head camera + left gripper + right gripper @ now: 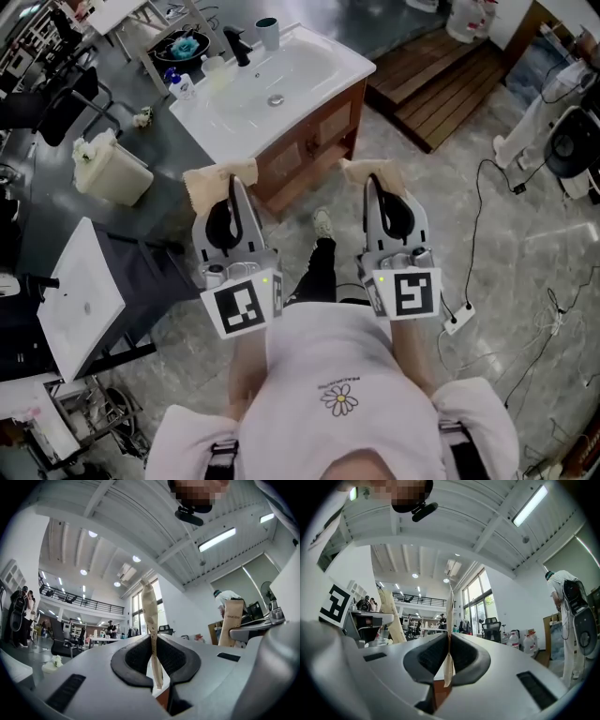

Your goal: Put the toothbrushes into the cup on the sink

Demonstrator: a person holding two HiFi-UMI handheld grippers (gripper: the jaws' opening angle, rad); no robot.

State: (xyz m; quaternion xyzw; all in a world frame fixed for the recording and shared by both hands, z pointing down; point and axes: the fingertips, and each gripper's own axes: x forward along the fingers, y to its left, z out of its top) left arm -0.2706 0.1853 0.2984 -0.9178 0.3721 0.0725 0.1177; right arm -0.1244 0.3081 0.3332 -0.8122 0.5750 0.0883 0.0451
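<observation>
Pinching paper-wrapped toothbrush [150,616] in left gripper [231,180] jaws, second toothbrush [449,620] in right gripper [373,178] jaws, both protruding past tips

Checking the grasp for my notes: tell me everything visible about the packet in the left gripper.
The packet is a flat, narrow, tan, paper-looking sleeve. It stands edge-on, nearly upright, pinched between the left gripper's dark ribbed pads, its top well above them. In the head view it juts forward past the jaws. Its contents are hidden.
</observation>
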